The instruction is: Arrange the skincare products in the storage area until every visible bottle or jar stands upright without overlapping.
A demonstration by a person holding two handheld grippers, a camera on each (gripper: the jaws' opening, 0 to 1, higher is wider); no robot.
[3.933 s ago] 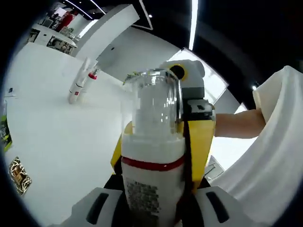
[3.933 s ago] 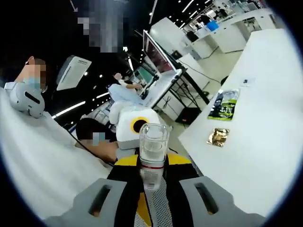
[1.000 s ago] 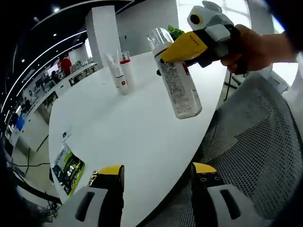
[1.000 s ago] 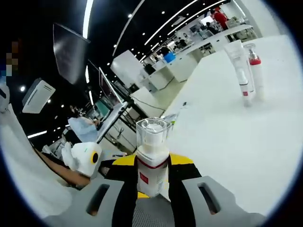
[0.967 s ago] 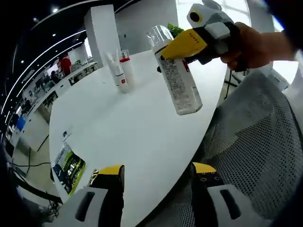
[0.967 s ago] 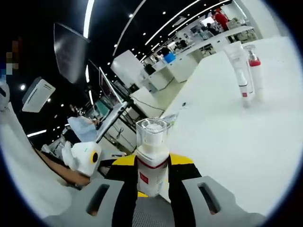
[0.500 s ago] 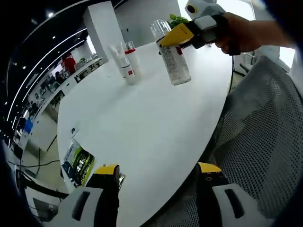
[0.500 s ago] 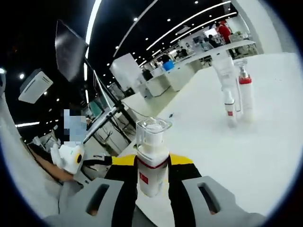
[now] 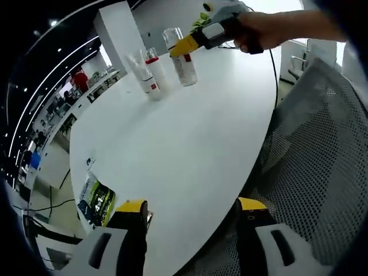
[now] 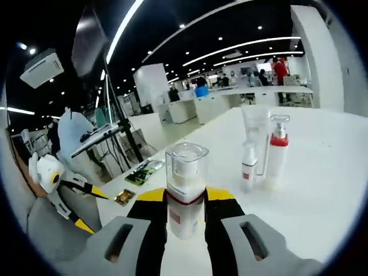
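My right gripper [image 10: 185, 202] is shut on a white bottle [image 10: 185, 190] with a clear cap and a red band. In the left gripper view, a hand holds the right gripper [image 9: 192, 41], with the bottle [image 9: 183, 62] roughly upright, low over the white table [image 9: 184, 138]. Whether it touches the surface I cannot tell. Just beside it stand a white tube [image 9: 140, 70] on its cap and a red-collared pump bottle [image 9: 156, 72]. Ahead of my right gripper are the same tube [image 10: 254, 138] and pump bottle [image 10: 276, 152]. My left gripper [image 9: 190, 211] is open at the table's near edge.
A green packet [image 9: 95, 198] and a small gold packet [image 10: 125, 197] lie near the table edge by the left gripper [image 10: 63, 179]. A grey mesh chair [image 9: 313, 155] stands at the right of the table. Desks and people are far behind.
The right gripper has carried the bottle across the table, from near me to right beside the tube and pump bottle. My left gripper has stayed open at the table edge.
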